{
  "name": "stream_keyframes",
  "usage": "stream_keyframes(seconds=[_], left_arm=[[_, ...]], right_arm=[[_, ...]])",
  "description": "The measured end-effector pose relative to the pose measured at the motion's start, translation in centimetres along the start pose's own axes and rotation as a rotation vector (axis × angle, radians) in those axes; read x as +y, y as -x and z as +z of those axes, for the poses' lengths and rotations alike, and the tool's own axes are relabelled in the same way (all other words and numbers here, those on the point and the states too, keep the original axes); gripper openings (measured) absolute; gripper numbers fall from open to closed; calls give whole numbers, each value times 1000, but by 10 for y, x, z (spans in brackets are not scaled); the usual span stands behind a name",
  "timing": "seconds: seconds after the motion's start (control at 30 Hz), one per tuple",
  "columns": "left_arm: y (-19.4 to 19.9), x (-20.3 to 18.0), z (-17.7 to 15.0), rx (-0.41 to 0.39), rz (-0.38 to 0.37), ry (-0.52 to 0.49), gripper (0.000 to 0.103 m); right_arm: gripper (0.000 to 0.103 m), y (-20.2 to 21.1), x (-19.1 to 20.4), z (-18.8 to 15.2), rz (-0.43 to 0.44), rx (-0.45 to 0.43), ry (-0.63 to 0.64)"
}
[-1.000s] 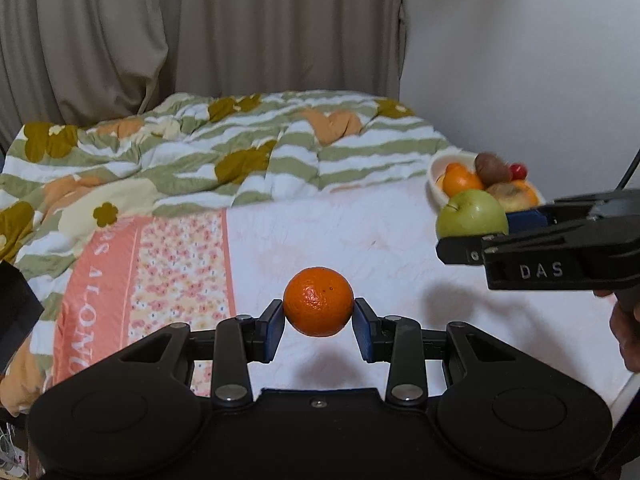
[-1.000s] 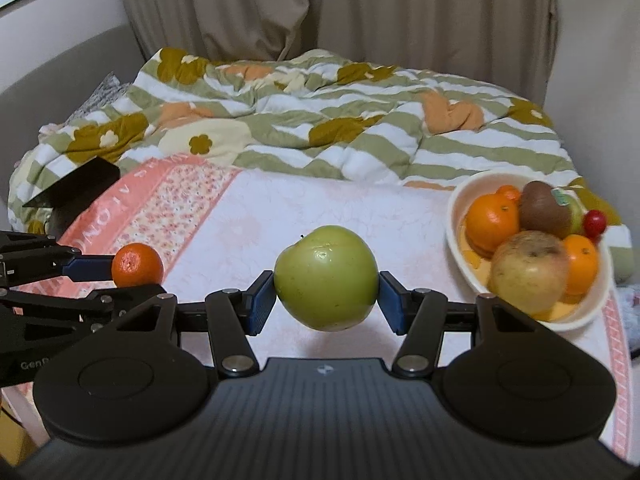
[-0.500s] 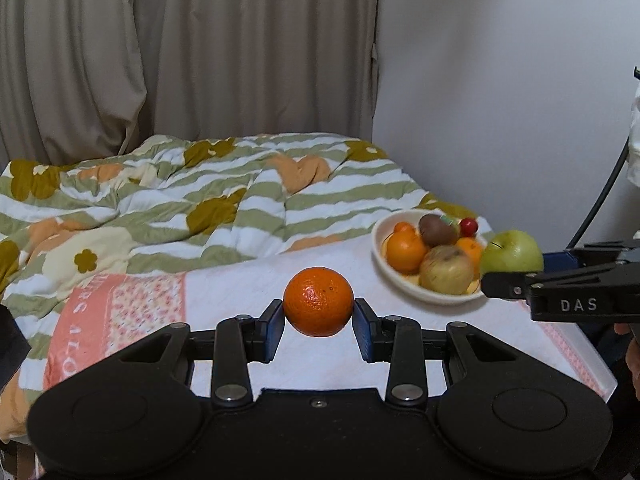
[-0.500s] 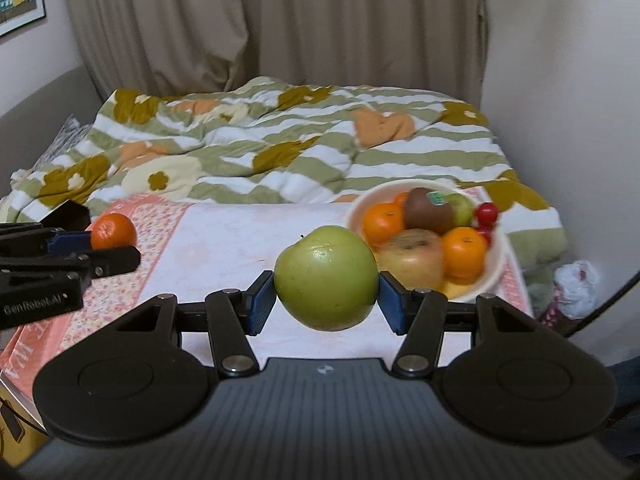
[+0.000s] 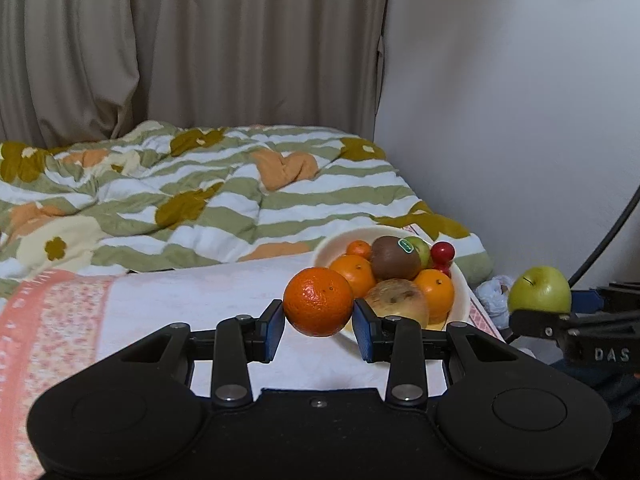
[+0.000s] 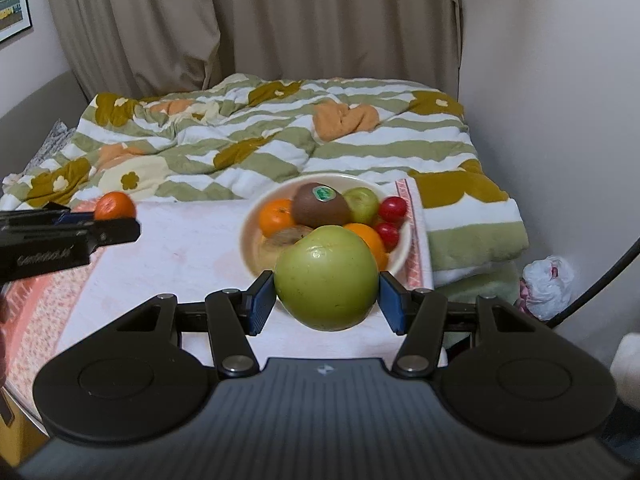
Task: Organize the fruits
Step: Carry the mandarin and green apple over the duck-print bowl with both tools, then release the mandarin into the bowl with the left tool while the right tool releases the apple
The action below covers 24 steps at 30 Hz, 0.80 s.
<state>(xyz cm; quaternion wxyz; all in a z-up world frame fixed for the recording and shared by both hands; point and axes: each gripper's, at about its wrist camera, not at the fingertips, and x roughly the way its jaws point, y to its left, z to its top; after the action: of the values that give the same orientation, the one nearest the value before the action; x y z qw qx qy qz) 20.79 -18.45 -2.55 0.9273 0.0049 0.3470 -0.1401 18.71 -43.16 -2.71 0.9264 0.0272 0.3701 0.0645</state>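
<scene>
Most fruit already sits in the bowl (image 6: 404, 248) at the bed's right; left gripper (image 5: 319, 322) clamps a mandarin (image 5: 319, 301), right gripper (image 6: 327, 300) a green apple (image 6: 327, 278), both undelivered

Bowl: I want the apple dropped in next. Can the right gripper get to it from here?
Probably yes. The right gripper, shut on the apple, faces the bowl with nothing between them. The bowl is already heaped, so free room is tight.

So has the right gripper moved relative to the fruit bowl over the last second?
Yes. In the right wrist view, the right gripper with its green apple now lines up in front of the fruit bowl, which earlier lay off to its right.
</scene>
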Motion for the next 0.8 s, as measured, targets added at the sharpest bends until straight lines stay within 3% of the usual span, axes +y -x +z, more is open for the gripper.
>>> stream_keyframes(seconds=[0.27, 0.67, 0.7, 0.77, 0.8], left_arm=[[-59, -14, 8, 79, 8, -2, 41], [-117, -15, 11, 168, -24, -27, 41], [-118, -15, 12, 170, -25, -31, 43], [-117, -14, 13, 163, -23, -32, 59], [-117, -13, 15, 157, -20, -31, 76]], right_arm=[[71, -32, -37, 2, 21, 46, -35], [71, -66, -42, 2, 30, 82, -72], [71, -67, -42, 2, 28, 84, -76], [71, -68, -42, 3, 26, 86, -83], [71, -68, -42, 3, 25, 87, -84]])
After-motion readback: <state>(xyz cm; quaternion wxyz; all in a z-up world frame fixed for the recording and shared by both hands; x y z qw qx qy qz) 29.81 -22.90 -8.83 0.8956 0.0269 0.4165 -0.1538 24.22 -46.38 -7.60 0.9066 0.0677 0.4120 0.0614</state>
